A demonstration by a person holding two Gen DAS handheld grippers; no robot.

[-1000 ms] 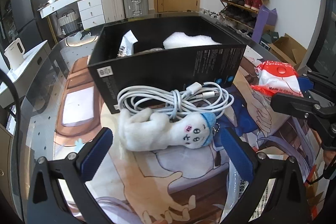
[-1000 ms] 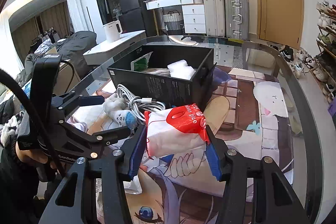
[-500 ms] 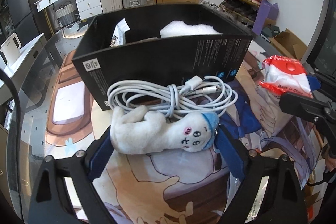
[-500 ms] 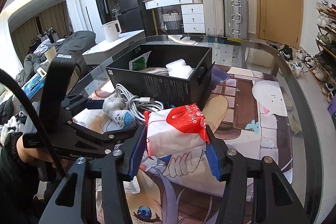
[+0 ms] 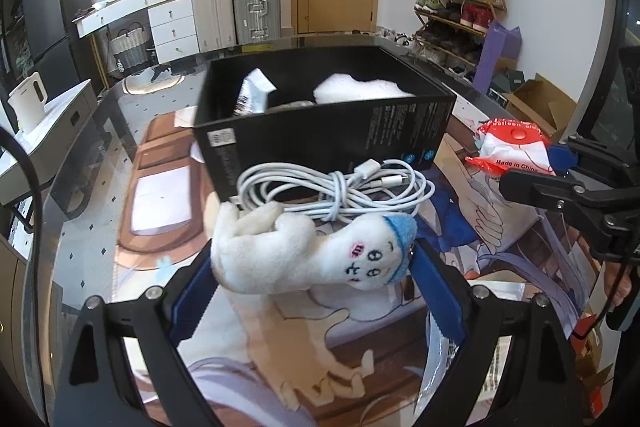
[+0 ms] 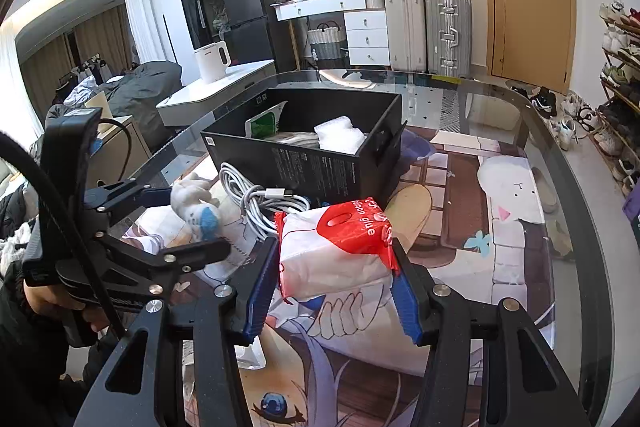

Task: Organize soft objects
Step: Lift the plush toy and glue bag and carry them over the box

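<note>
Near the desk's left edge, just in front of the box [image 5: 320, 131], the left gripper [image 5: 312, 279] has its pads clamped on the plush [image 5: 304, 255], one at each end. Plush looks just clear of the mat, cable [image 5: 336, 195] coiled right behind it. Right gripper [image 6: 334, 291] is clamped on the tissue pack [image 6: 336, 251], lifted, right of the plush. My take: raise the plush straight up first so it doesn't snag the cable, clear the box's near wall, release over the free space inside. Hold the pack until the left is out.
</note>
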